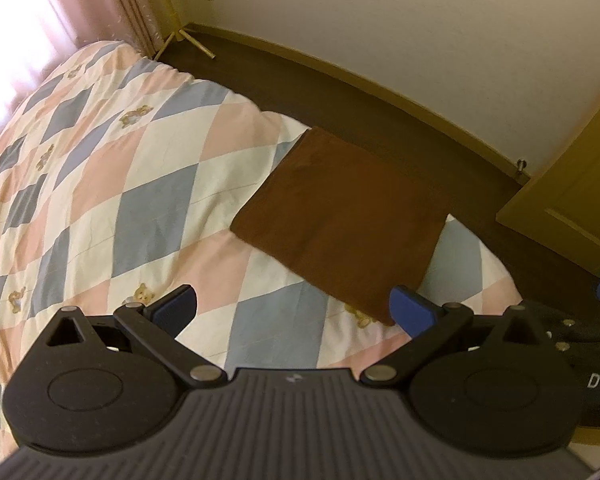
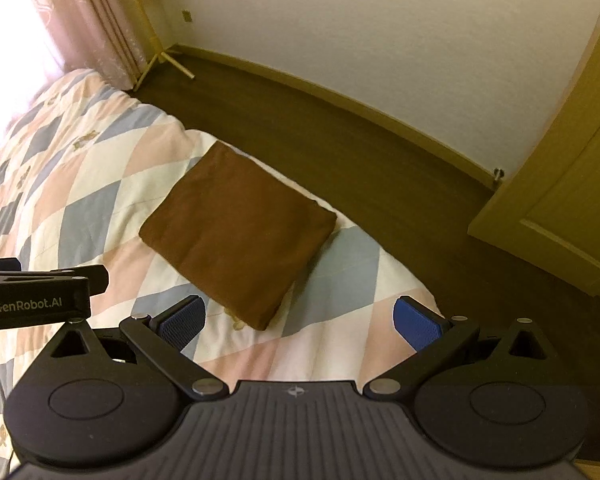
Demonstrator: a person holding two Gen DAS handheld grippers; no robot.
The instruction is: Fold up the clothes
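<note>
A brown garment (image 1: 343,212), folded into a flat square, lies on the checked quilt near the bed's far corner; it also shows in the right wrist view (image 2: 236,228). My left gripper (image 1: 294,308) is open and empty, held above the quilt just short of the garment's near corner. My right gripper (image 2: 300,322) is open and empty, just short of and to the right of the garment's near corner. The left gripper's body (image 2: 40,300) shows at the left edge of the right wrist view.
The quilt (image 1: 112,184) with pink, blue and cream diamonds covers the bed. Dark floor (image 1: 339,88) runs along the bed's far side up to a white wall. A yellow-brown door (image 2: 559,216) stands open at right. Pink curtains (image 1: 112,0) and a stand's legs (image 1: 188,36) are at back left.
</note>
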